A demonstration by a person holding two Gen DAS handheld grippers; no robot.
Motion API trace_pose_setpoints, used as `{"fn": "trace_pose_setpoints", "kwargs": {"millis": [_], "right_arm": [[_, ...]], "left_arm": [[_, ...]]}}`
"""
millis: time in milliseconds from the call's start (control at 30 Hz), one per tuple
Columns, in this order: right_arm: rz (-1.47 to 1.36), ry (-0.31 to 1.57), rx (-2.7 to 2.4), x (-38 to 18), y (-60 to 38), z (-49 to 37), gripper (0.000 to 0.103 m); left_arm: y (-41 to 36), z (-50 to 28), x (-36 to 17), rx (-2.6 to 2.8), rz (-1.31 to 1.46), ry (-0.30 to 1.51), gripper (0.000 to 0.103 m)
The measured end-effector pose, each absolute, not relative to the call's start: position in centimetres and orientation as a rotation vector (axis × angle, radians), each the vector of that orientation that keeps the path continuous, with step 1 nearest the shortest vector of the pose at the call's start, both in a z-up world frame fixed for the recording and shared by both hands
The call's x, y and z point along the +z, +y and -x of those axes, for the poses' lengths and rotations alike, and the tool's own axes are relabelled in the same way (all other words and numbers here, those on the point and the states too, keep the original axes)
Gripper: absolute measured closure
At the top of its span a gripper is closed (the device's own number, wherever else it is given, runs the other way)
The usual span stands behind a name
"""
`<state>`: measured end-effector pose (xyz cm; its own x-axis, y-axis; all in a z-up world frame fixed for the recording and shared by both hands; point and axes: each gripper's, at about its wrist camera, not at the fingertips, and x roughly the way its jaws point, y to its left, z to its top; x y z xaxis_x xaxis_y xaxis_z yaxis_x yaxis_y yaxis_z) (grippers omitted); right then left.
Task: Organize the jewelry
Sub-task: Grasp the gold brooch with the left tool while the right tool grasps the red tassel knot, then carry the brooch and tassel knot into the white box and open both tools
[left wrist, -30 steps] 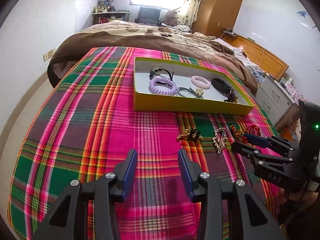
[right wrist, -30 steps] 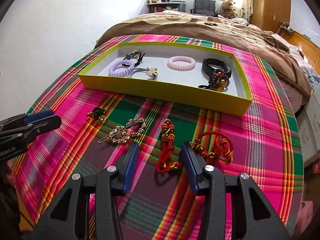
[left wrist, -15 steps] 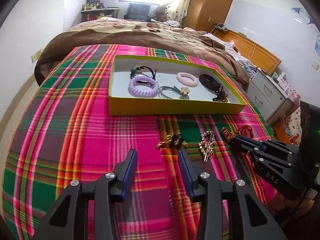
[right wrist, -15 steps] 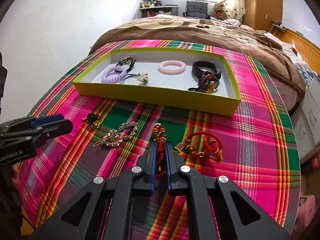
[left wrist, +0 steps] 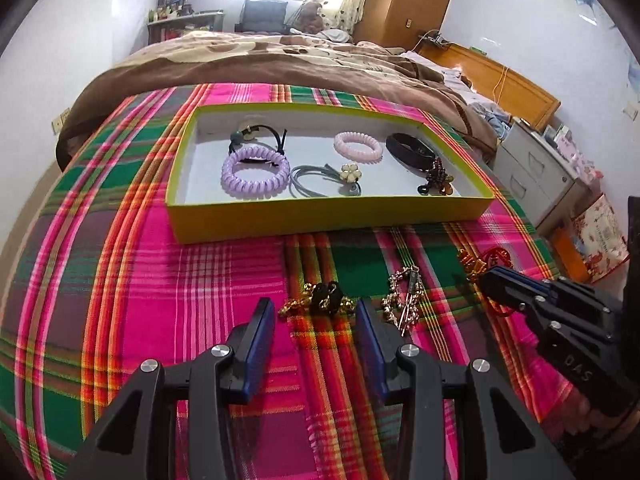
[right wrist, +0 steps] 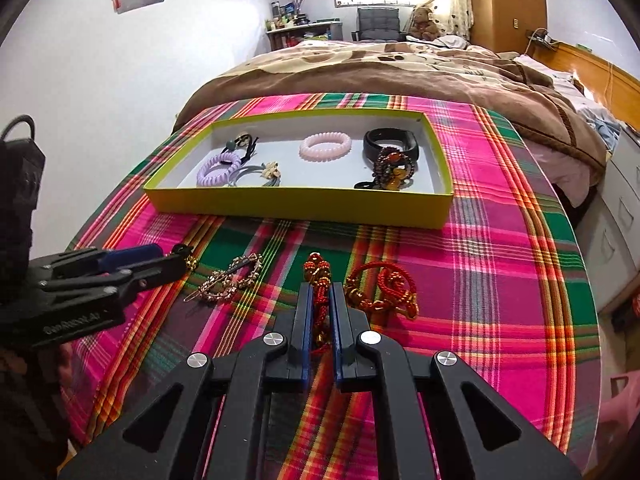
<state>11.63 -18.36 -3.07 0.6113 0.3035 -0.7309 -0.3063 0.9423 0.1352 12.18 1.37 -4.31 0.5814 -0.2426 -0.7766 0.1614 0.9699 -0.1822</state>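
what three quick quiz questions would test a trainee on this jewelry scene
1. True or false: the right tool is shut on the red cord.
2. Which piece lies just ahead of the open left tool? A) purple coil band B) black and gold clip C) pink coil band
3. Fill in: the pink coil band lies inside the yellow ____.

Key
1. True: the pads press the cord between them.
2. B: the black and gold clip lies on the plaid blanket; the purple coil band is in the box.
3. box.
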Motion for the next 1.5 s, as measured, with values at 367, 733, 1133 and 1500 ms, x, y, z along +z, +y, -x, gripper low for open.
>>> {"fn": "trace_pose_setpoints", "kwargs": {"millis": [367, 733, 1133, 1500], "right_arm": [[0.002, 0.826, 0.364, -2.7, -18.3, -11.4, 0.095], [-0.005, 0.824, 0.361, -2.5, -18.4, -11.4, 0.095], [-0.013, 0.815, 0.355, -2.0, -18.5, -11.4, 0.095], [-0.026, 0.785, 0.349, -0.8, -18.7, -11.5, 0.095]], "left_arm": [[0.4, -12.6, -4.5, -0.204, 0.03, 0.912, 0.061], [1.3, -12.6, -4.5, -0.203, 0.055, 0.903, 0.073], [2.0, -11.9, -3.7, -0.209, 0.063, 0.878, 0.079], [2.7, -11.6, -1.5, -0.207, 0.074, 0.835, 0.079]]}}
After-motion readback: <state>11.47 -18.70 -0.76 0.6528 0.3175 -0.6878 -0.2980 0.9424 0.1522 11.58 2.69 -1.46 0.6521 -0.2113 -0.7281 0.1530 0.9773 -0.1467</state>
